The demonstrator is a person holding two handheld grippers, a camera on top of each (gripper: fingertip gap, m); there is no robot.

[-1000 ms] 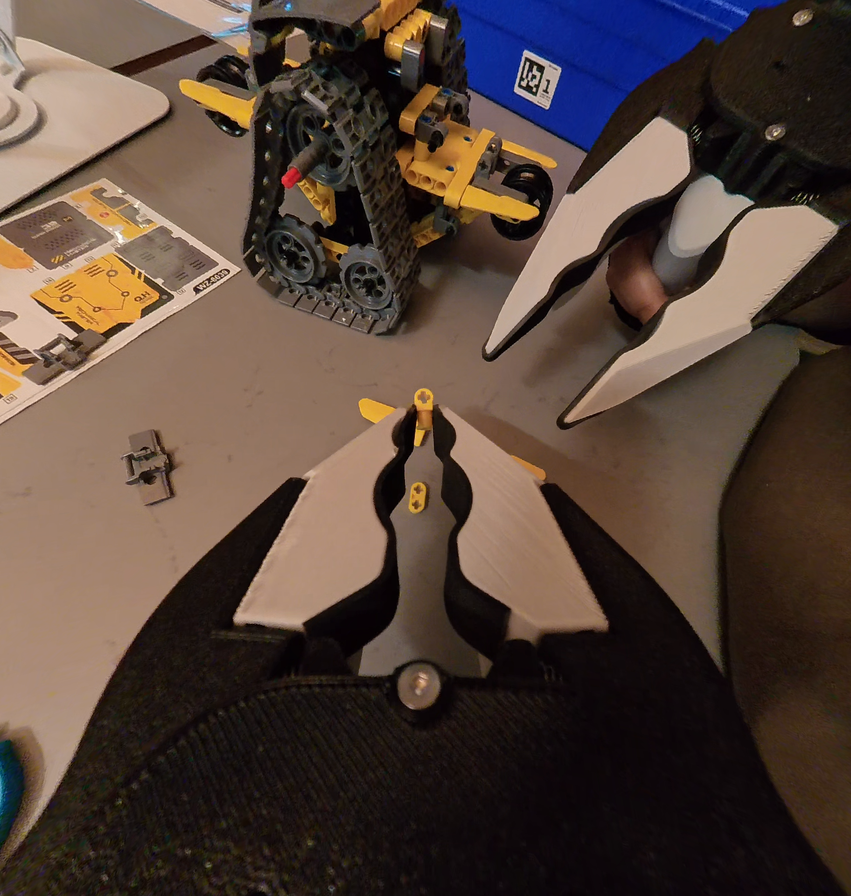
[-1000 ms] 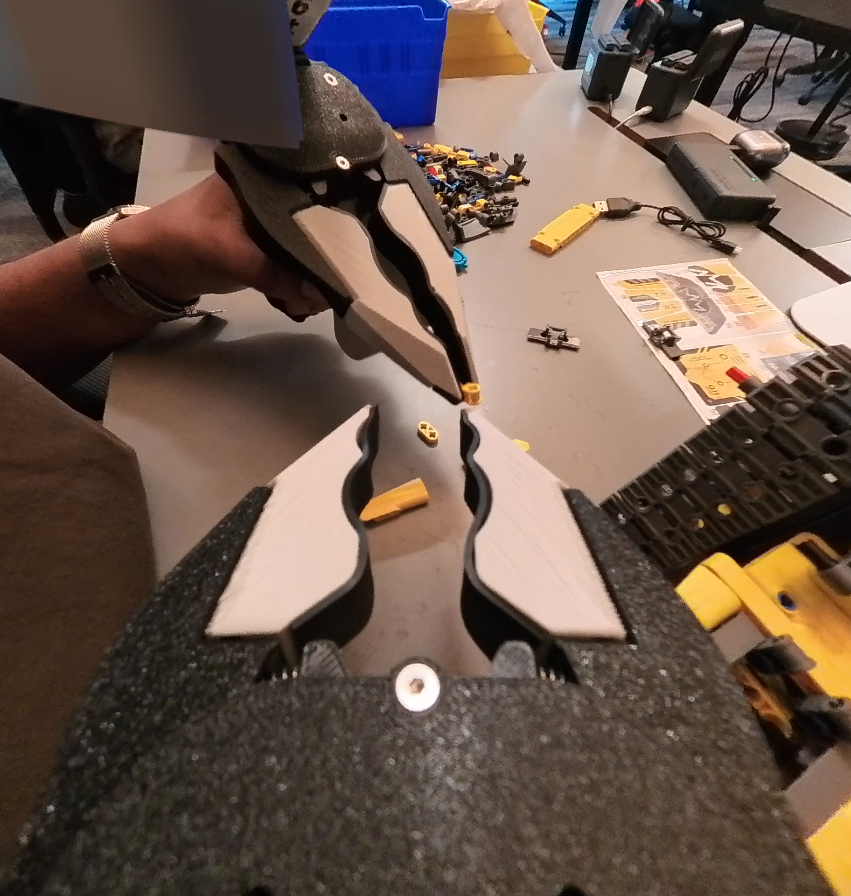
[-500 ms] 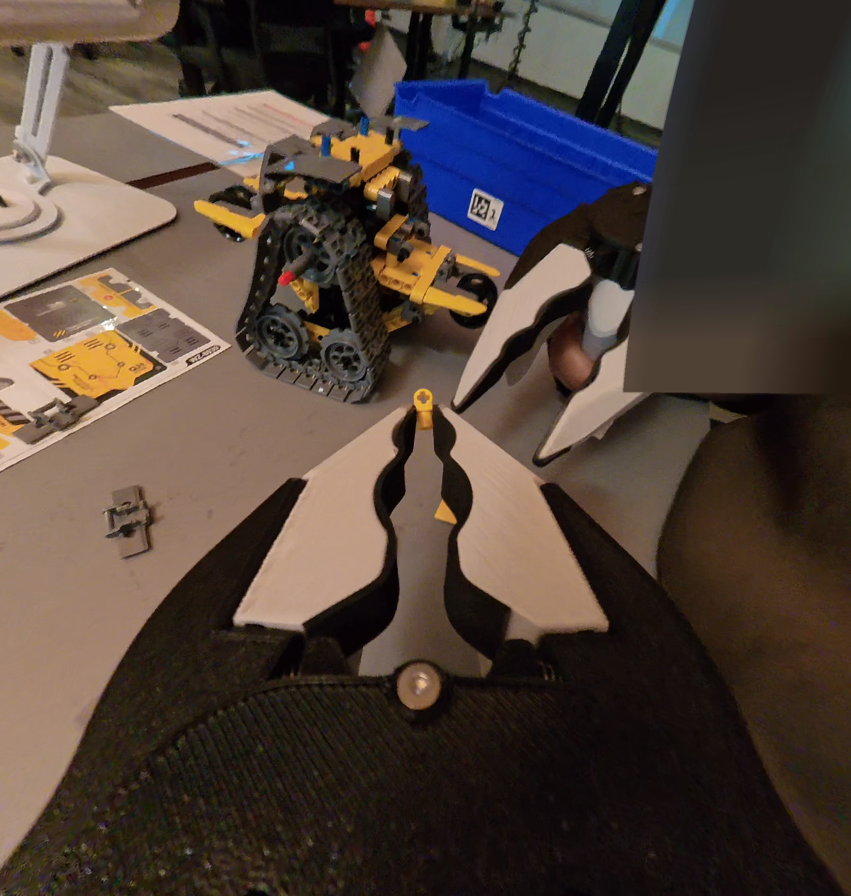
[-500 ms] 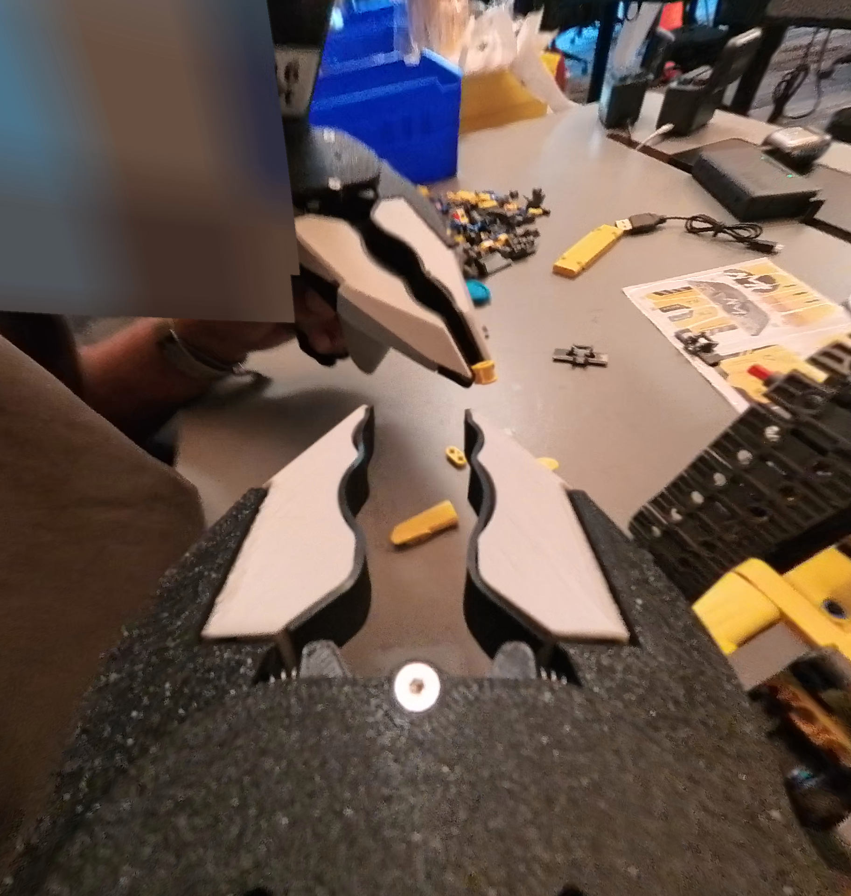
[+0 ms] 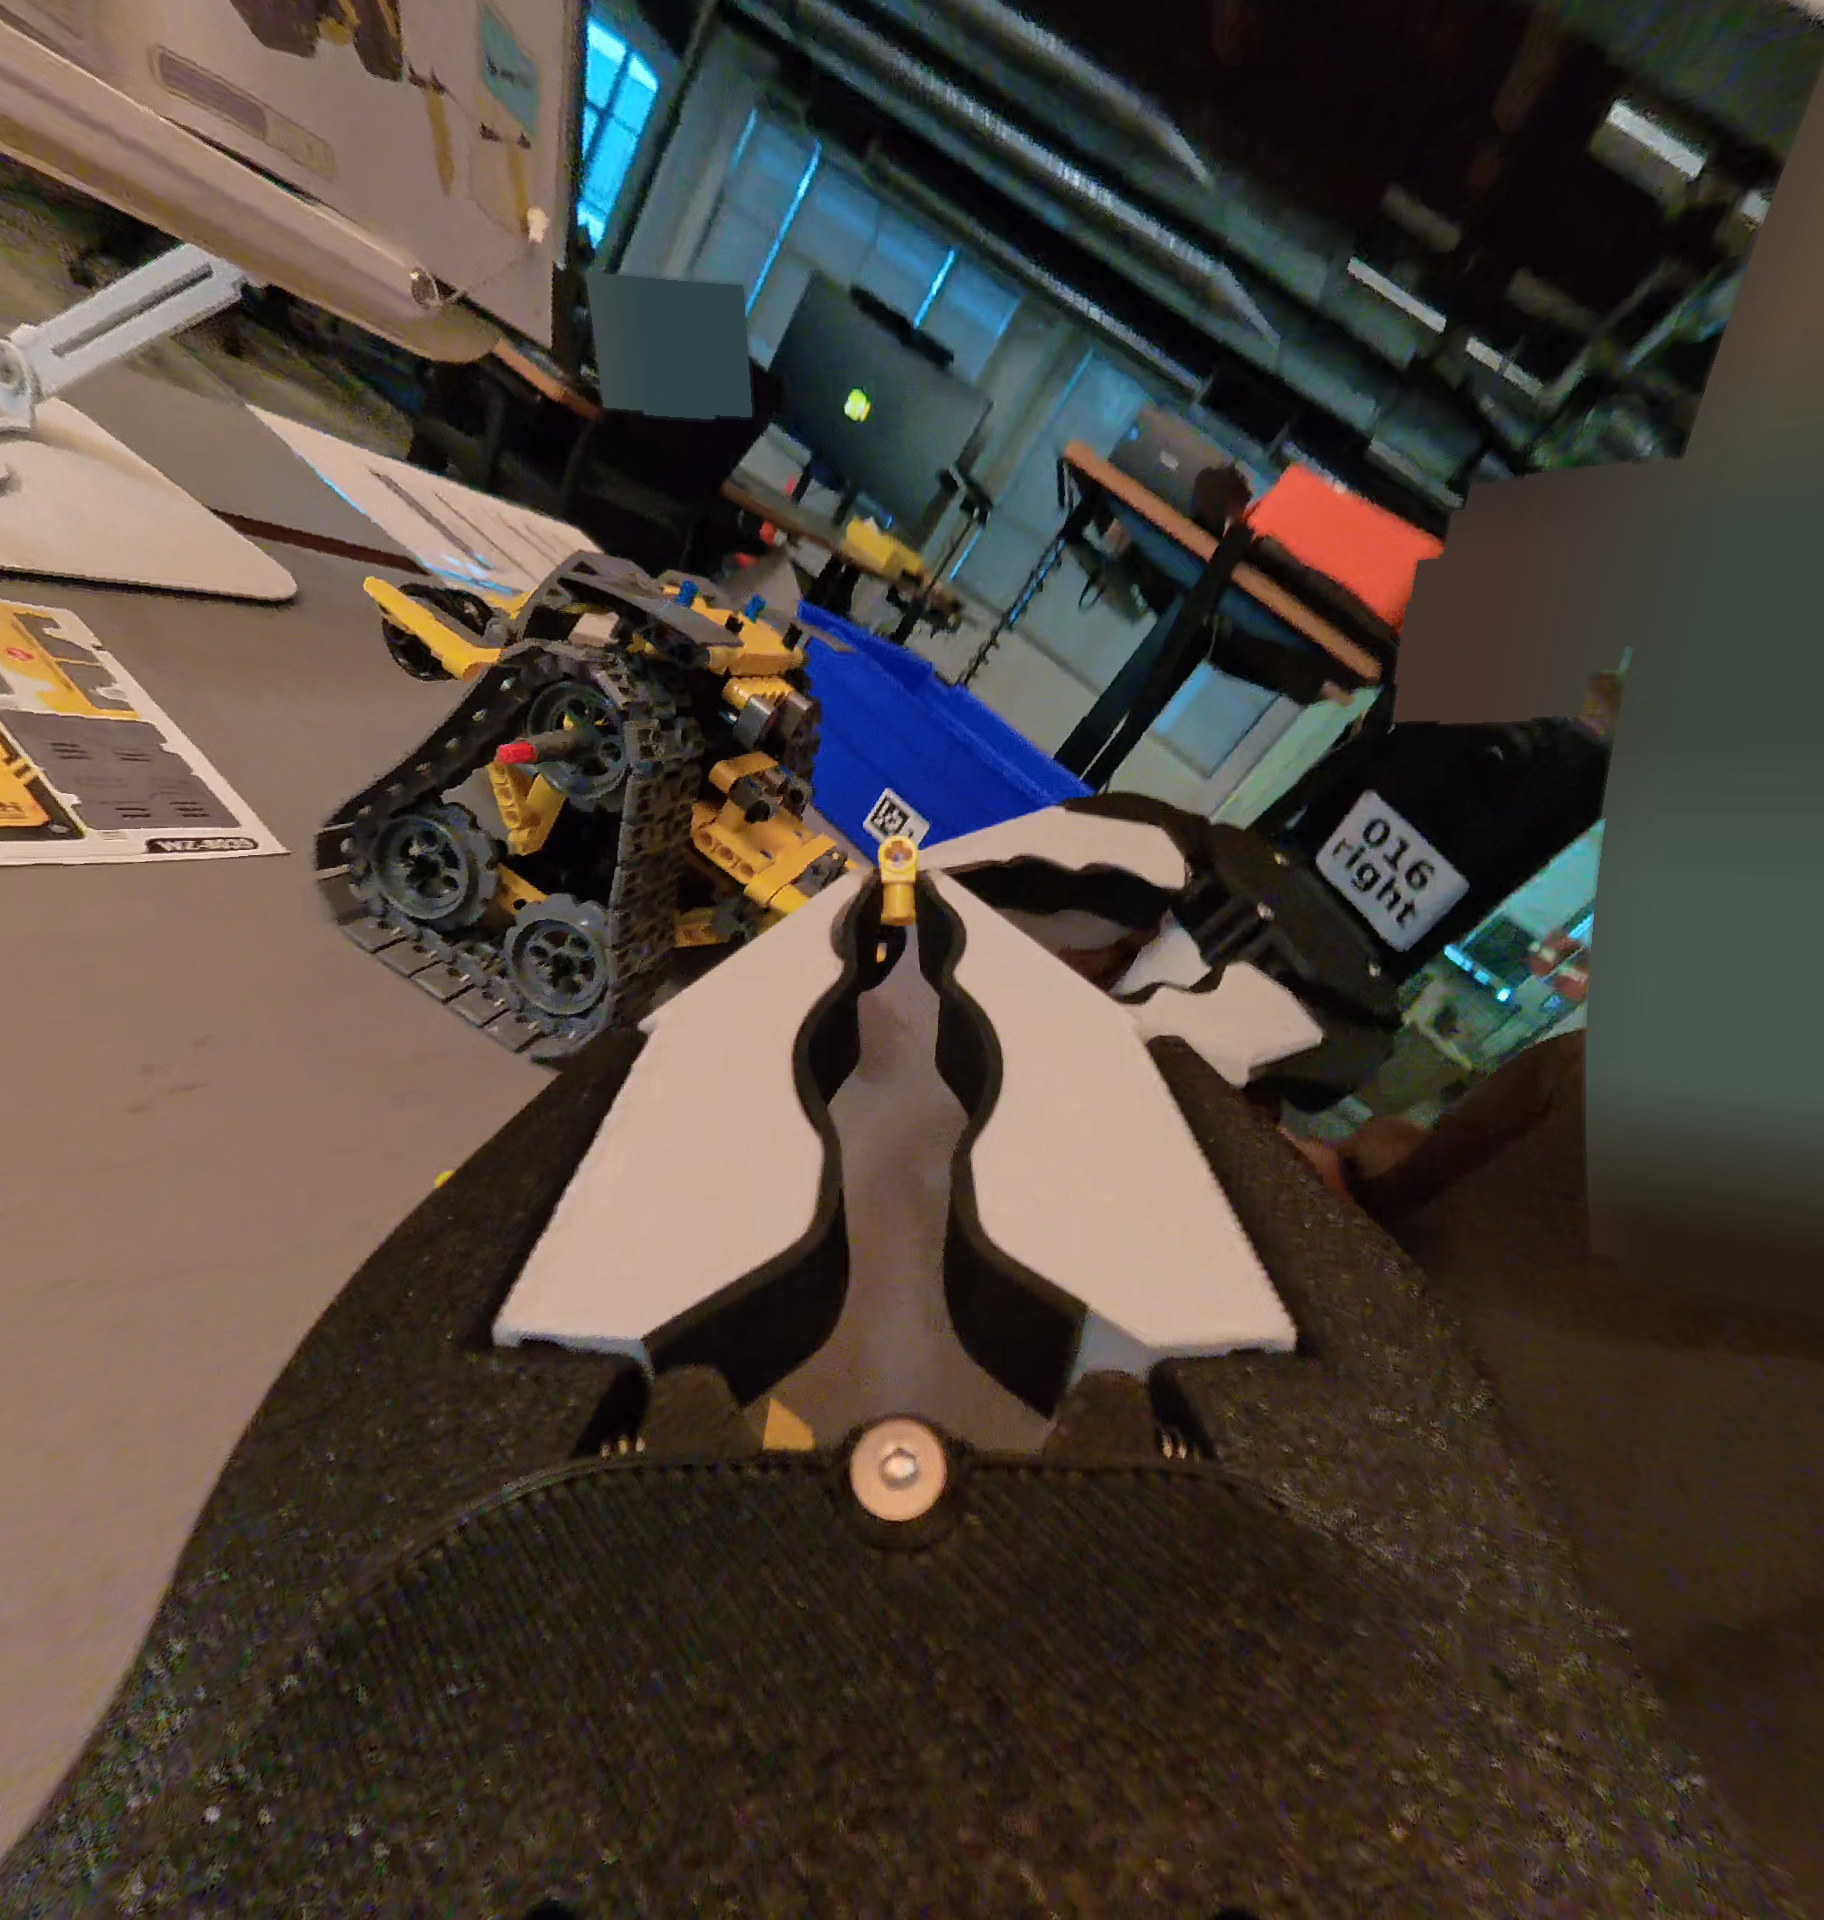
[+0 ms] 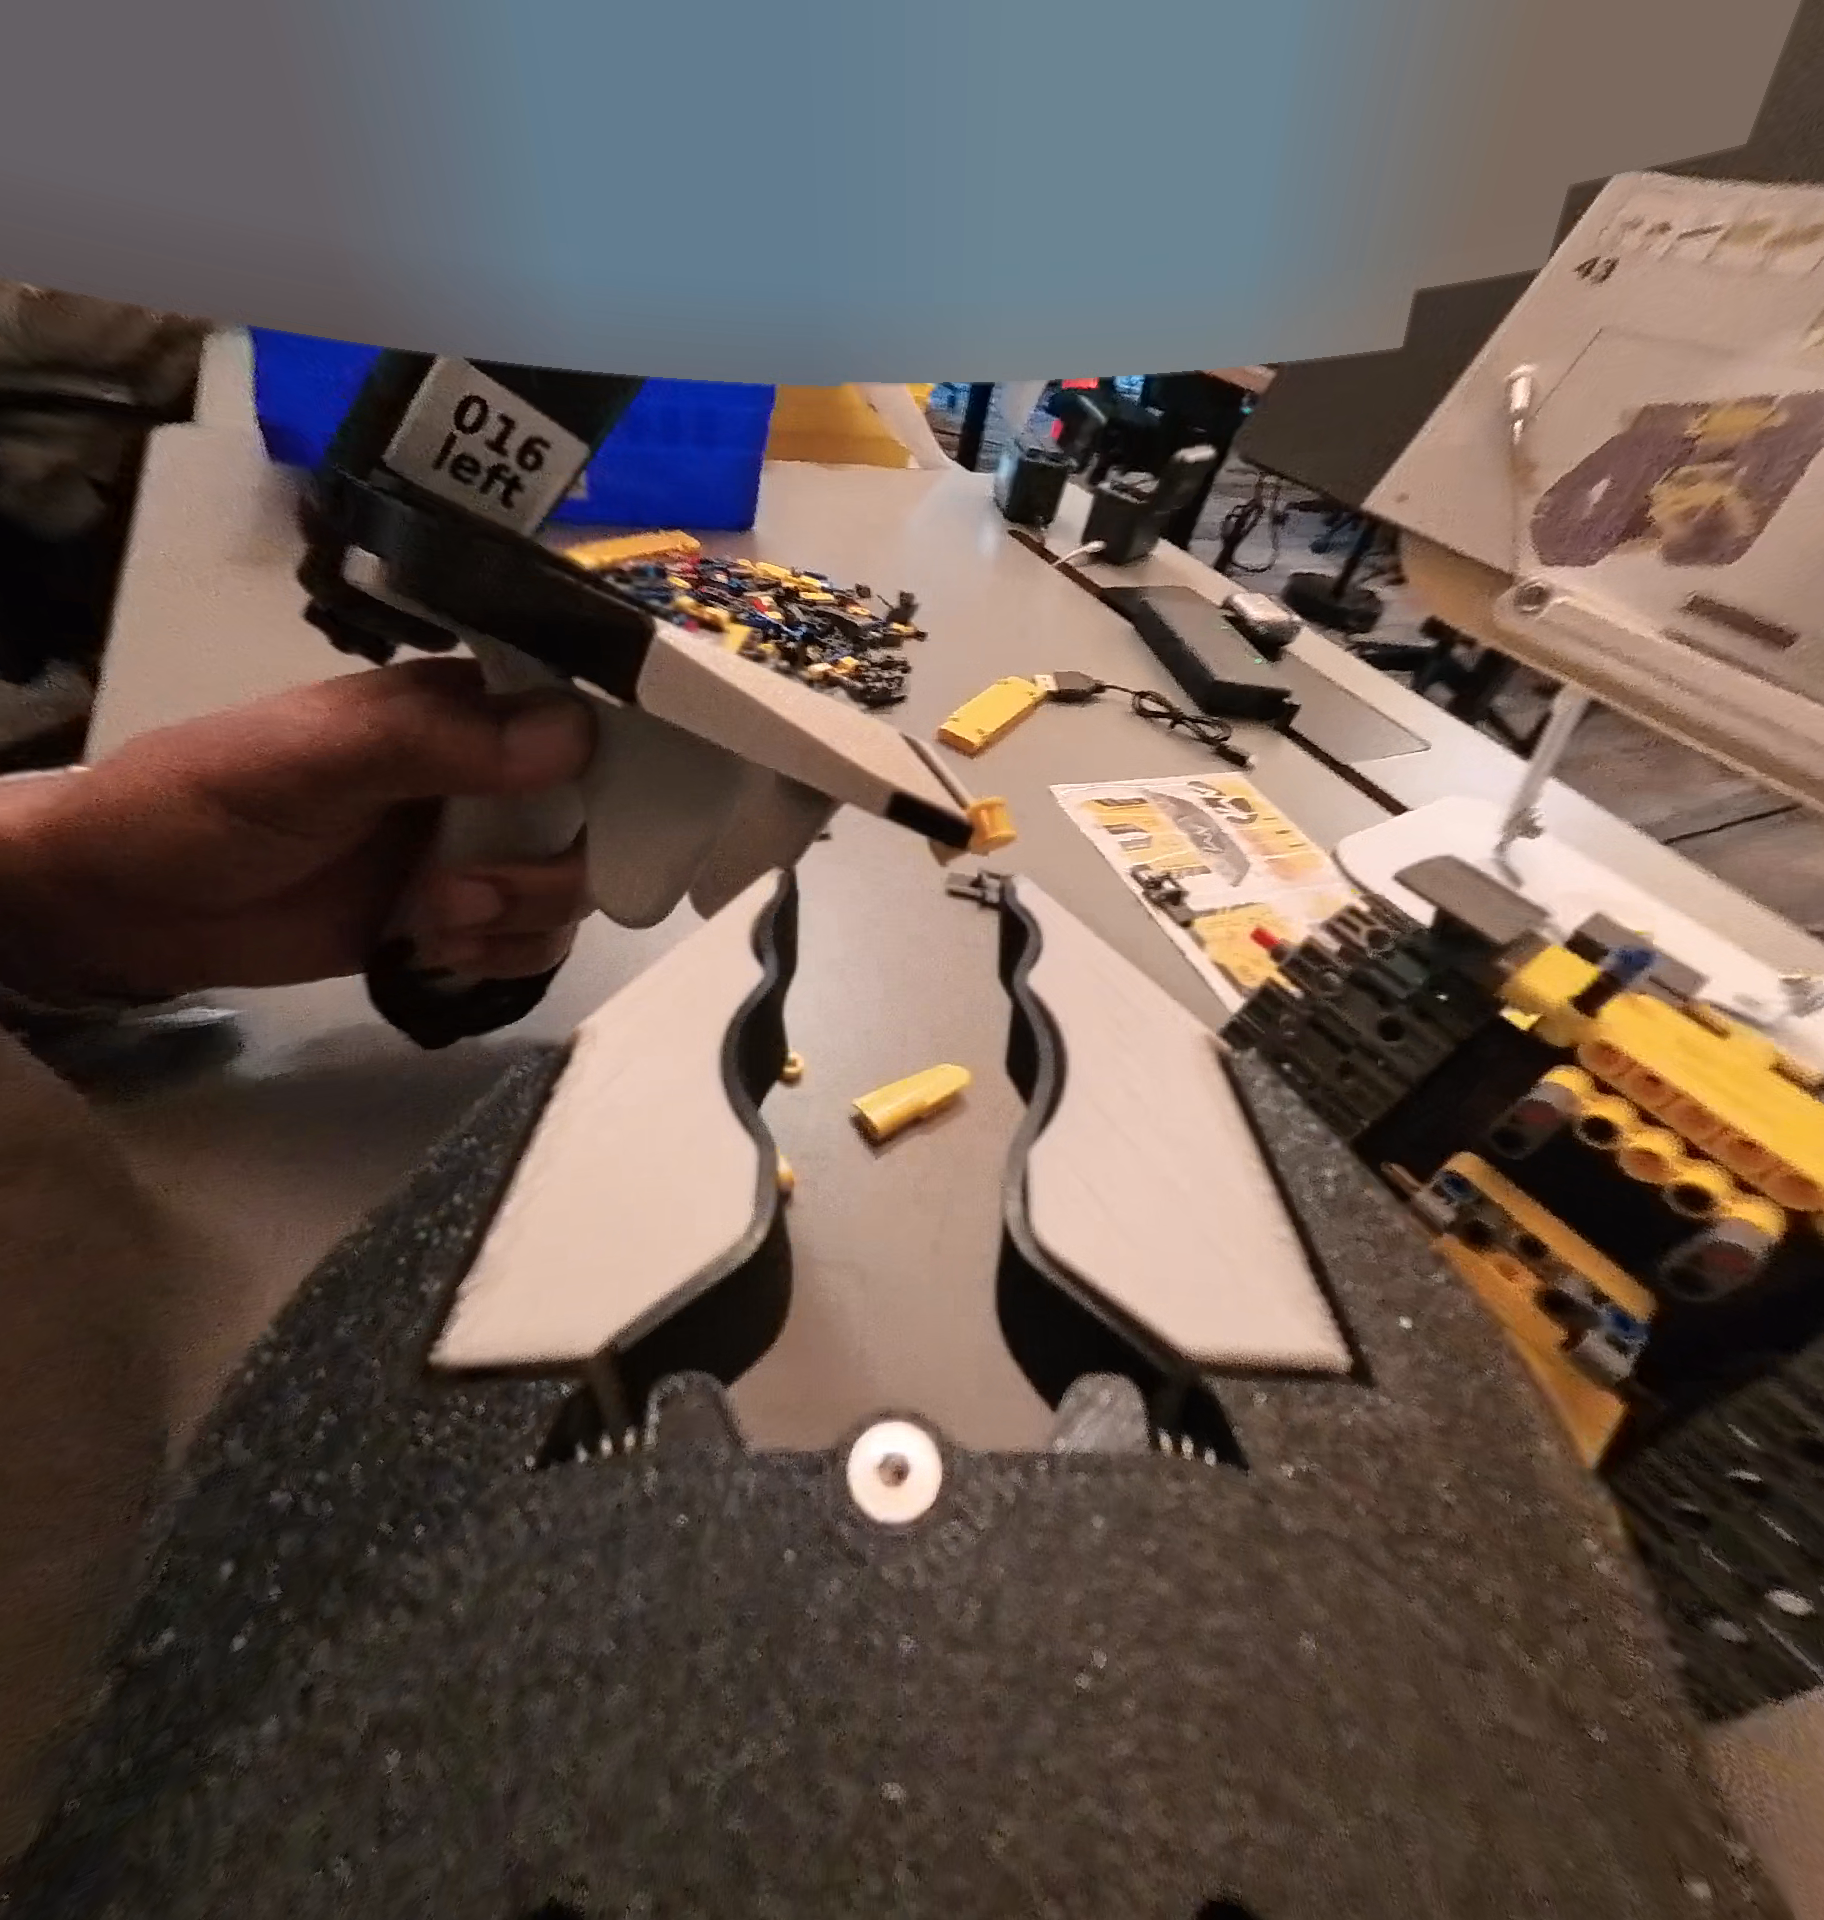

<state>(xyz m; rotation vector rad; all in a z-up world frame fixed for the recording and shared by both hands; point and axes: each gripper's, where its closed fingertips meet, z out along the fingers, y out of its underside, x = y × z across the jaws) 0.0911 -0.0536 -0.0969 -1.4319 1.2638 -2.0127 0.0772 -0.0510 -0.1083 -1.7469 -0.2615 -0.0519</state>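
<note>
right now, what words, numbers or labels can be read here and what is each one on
I won't copy writing; these bear it.
White plastic tag on the right gripper: sharp print.
Second white plastic tag on the left gripper: sharp print.
White square code sticker on the blue plastic bin: tiny.
Yellow and grey printed sheet on the grey table: partly sharp.
Propped-up instruction page: blurred.
</note>
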